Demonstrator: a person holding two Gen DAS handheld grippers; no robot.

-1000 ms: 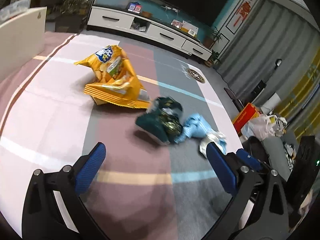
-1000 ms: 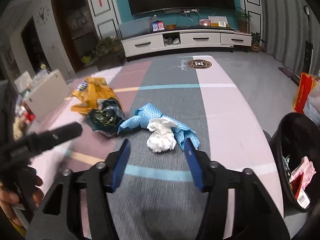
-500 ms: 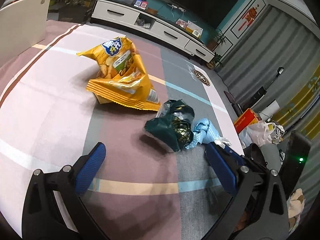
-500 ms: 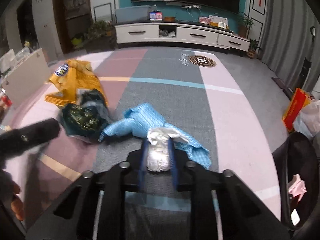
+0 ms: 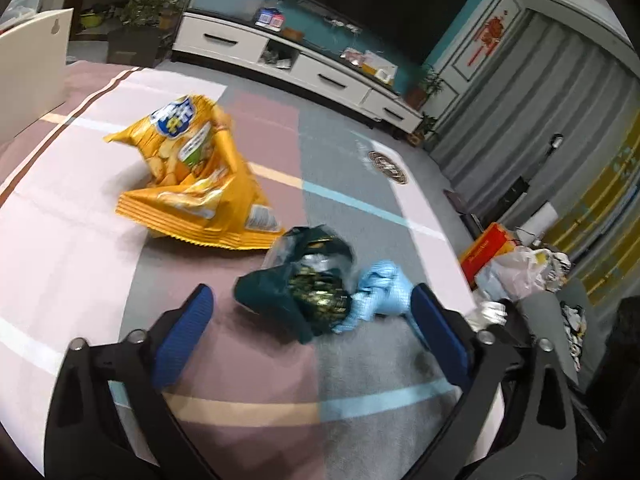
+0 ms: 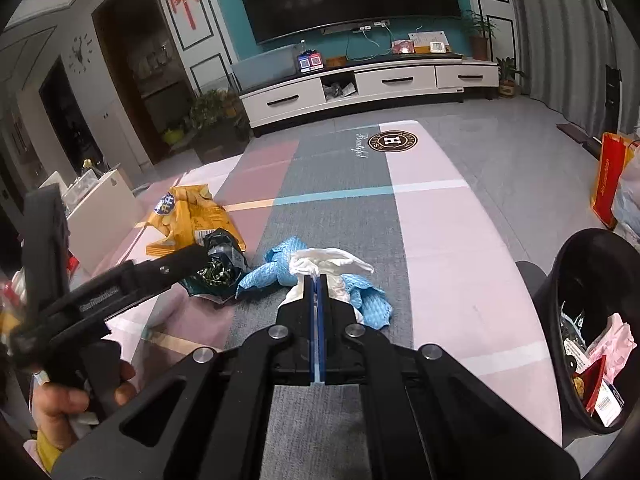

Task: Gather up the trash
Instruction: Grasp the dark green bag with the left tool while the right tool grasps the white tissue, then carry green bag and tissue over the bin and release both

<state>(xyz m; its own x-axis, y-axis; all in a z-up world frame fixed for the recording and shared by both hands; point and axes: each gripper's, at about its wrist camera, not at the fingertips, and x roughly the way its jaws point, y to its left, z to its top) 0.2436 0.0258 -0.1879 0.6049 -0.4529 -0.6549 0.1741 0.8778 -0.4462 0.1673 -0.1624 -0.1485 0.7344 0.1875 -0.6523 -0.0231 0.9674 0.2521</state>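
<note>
**Gripping the white wad: right tongs pinched, left tongs wide**

Carpet (image 6: 440, 216) in pink, grey and mauve blocks with pale cross-stripes carries all the loose trash. A round emblem (image 6: 394, 141) sits near its far edge, toward the white TV cabinet (image 6: 360, 84).

Black bin (image 6: 560, 280) stands just off the carpet's right edge, with packets and pink wrappers inside.

Yellow chip bag (image 5: 192, 184), crumpled and open, lies toward the carpet's left edge, the farthest of the litter pile. Dark green wrapper (image 5: 308, 284) lies just in front of it, touching or nearly touching the bag's lower corner. Blue cloth (image 6: 276, 272), bunched, lies beside the green wrapper on its right, about mid-carpet; part of it spreads under the white piece.

White crumpled tissue (image 6: 332, 260) sits over the blue cloth. Right gripper (image 6: 318, 280) is closed down to a thin slit, with the tissue pinched at the tips and its loose ends flaring out past them.

Left gripper (image 5: 308, 332) is spread wide, holding nothing, its blue pads (image 5: 184, 332) flanking the green wrapper and the end of the blue cloth. View blurred; cannot tell whether pads touch carpet. Left hand (image 6: 76, 396) is wrapped around its handle.
</note>
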